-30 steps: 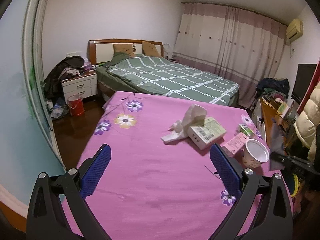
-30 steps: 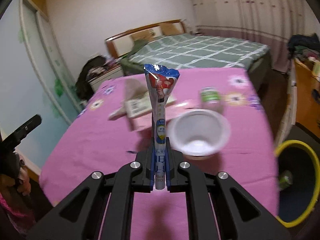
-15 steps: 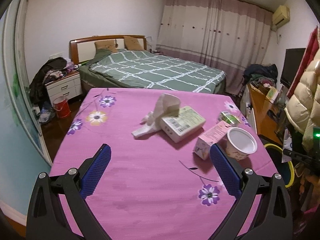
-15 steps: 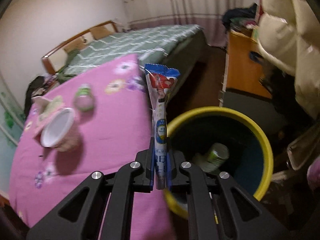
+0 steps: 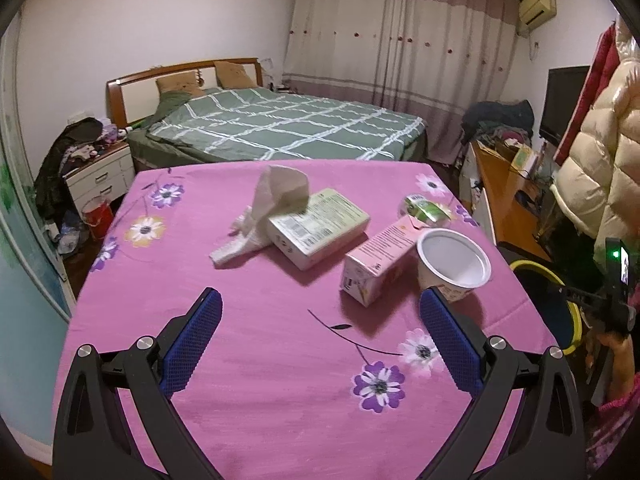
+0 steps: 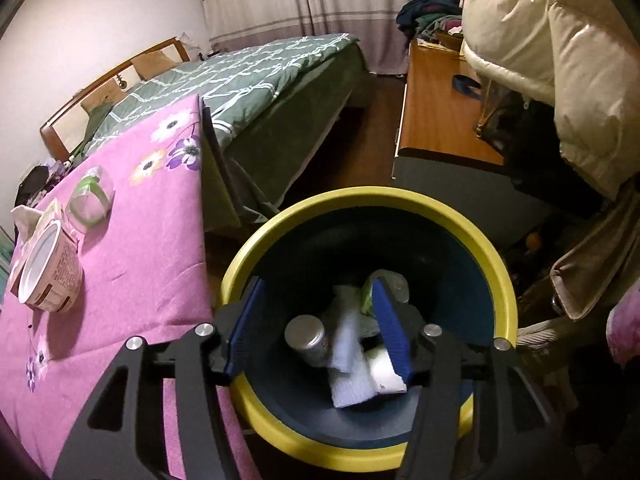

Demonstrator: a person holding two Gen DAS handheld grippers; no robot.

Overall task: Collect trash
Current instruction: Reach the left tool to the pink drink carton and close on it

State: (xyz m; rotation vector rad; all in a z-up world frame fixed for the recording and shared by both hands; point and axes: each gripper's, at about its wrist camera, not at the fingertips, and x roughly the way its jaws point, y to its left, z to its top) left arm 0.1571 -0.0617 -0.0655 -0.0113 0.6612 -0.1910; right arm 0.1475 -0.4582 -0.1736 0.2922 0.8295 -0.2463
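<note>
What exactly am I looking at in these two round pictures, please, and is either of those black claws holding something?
No robot here: a person carries a two-finger gripper in each hand, each with a fisheye camera looking along its fingers. The left gripper hangs open and empty over the pink tablecloth, which bears a tissue pack, a pink carton, a white cup and a green-labelled container. The right gripper is above the yellow-rimmed bin; its jaws have just been opening, with nothing between them. Trash lies inside the bin.

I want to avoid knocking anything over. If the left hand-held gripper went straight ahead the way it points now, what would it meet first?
Probably the pink carton lying on the pink tablecloth, just ahead between the open left hand-held gripper jaws; depth is uncertain.
</note>
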